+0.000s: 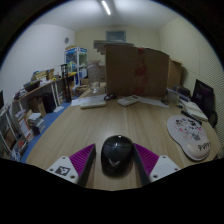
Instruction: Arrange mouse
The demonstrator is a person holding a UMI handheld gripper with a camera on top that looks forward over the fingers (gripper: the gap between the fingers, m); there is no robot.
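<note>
A black computer mouse [117,153] lies on the wooden table [100,125], between my two fingers. My gripper [115,160] is open around it. The left pink pad [82,159] stands a thin gap away from the mouse's side, and the right pink pad [146,157] is right against its other side or very nearly so. A round white mouse mat with a printed picture [190,135] lies on the table to the right, beyond the right finger.
A large cardboard box [135,70] stands at the far side of the table, with papers and small items [95,100] in front of it. Shelves of books [30,105] line the left. A dark screen [204,97] stands at the far right.
</note>
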